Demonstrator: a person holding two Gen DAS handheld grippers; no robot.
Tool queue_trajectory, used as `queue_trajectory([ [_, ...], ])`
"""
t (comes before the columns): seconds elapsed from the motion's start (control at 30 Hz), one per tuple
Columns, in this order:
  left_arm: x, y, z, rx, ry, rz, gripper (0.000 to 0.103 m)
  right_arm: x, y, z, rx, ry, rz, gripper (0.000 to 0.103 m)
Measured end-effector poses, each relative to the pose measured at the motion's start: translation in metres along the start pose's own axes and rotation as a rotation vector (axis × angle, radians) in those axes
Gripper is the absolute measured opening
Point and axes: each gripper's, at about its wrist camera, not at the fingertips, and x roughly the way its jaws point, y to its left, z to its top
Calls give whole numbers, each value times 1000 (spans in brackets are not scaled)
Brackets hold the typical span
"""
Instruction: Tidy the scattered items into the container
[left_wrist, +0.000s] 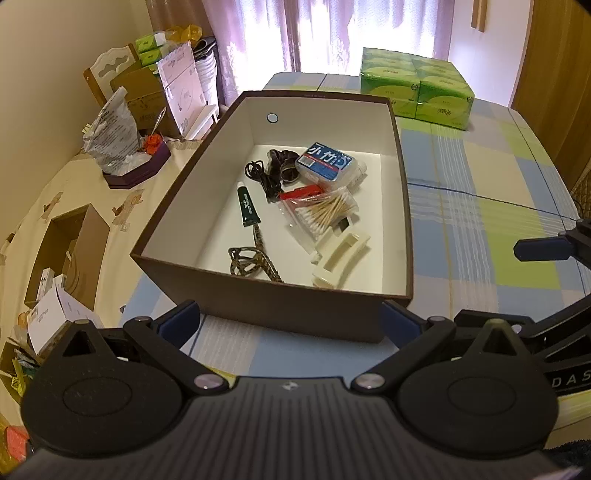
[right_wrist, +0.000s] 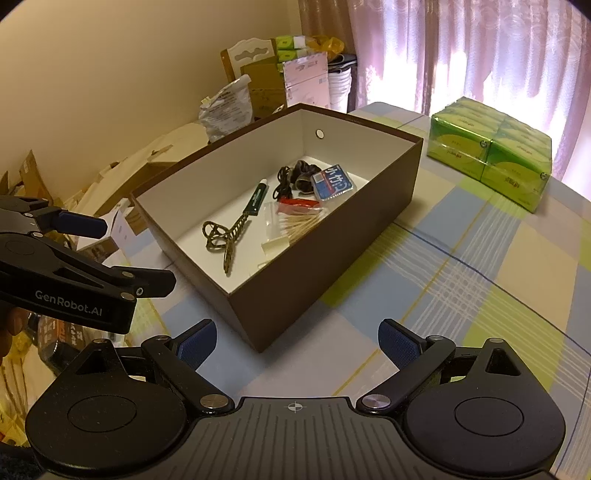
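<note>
A brown box (left_wrist: 295, 310) with a white inside stands on the checked tablecloth; it also shows in the right wrist view (right_wrist: 325, 254). In it lie a blue floss case (left_wrist: 327, 164), a bag of cotton swabs (left_wrist: 325, 214), a green tube (left_wrist: 248, 208), a black cable (left_wrist: 264, 177), a patterned hair clip (left_wrist: 251, 260), a white clip (left_wrist: 341, 260) and a red item (left_wrist: 301, 192). My left gripper (left_wrist: 290, 325) is open and empty just before the box's near wall. My right gripper (right_wrist: 297, 345) is open and empty near the box's corner.
A pack of green tissue boxes (left_wrist: 417, 88) stands on the table behind the box, also in the right wrist view (right_wrist: 491, 155). To the left, off the table, are cardboard boxes (left_wrist: 70, 251), a plastic bag (left_wrist: 110, 136) and a chair (left_wrist: 110, 74).
</note>
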Motion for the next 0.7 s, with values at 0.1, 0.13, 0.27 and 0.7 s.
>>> queue_trajectory([
  [0.1,-1,-5,-3,-4,5,4,102,-2,-1,-3,-8,4,7,99],
  [0.13,-2,-7,-4,-7,8,3,102,-3,-2,-4,-10,5,9,99],
  [0.27,-3,-13,-7,-13,14,11,102,-6,-6,-6,-14,9,14,99],
  [0.7,-4,-33,-10,-24,22,24,102,-13,-19,-12,-30,11,30,99],
])
